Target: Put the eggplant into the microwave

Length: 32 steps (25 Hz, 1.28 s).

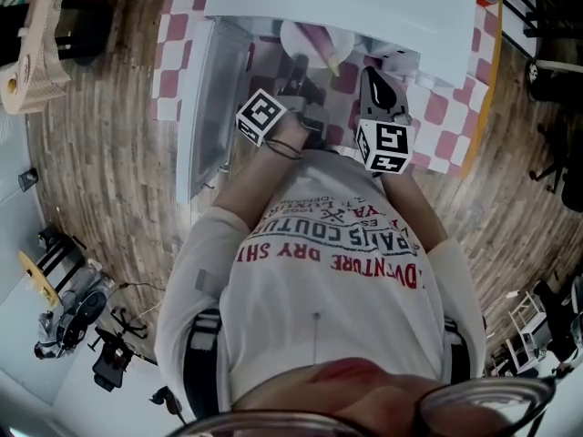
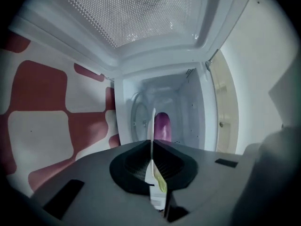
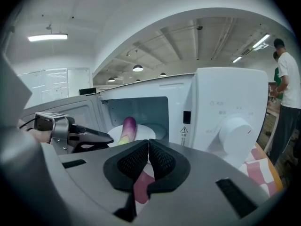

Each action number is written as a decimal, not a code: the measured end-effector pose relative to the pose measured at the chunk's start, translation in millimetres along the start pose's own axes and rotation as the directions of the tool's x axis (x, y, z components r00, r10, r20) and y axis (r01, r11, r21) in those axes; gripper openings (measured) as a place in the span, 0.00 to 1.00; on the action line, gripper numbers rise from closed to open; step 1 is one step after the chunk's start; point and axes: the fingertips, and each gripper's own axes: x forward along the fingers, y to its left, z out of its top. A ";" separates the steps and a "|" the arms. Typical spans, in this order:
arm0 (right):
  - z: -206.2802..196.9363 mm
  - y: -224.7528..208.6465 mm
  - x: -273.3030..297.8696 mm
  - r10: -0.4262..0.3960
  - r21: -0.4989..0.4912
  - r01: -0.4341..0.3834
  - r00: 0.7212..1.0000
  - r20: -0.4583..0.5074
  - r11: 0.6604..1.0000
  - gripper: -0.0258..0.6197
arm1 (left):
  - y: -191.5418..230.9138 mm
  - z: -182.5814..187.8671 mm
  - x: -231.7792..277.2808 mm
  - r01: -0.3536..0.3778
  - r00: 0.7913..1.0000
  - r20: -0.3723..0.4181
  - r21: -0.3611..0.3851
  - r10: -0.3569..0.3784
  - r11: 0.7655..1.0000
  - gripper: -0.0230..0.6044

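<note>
The left tool (image 2: 151,147) is pinched on the plate (image 2: 152,124), seen edge-on and half hiding the eggplant (image 2: 163,125) in the microwave (image 2: 197,107). The right tool (image 3: 148,147) is pressed together, empty.

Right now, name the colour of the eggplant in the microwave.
The eggplant is purple, yellow-green at one end; best in the right gripper view.

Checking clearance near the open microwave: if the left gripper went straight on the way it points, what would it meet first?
Probably the eggplant inside the microwave; it lies dead ahead of the left gripper, though depth is unclear.
</note>
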 end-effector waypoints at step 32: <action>-20.3 16.7 35.4 0.036 0.020 -0.035 0.995 -0.092 0.999 0.08 | 29.4 34.9 71.0 -0.199 0.979 -0.008 0.139 0.203 0.970 0.10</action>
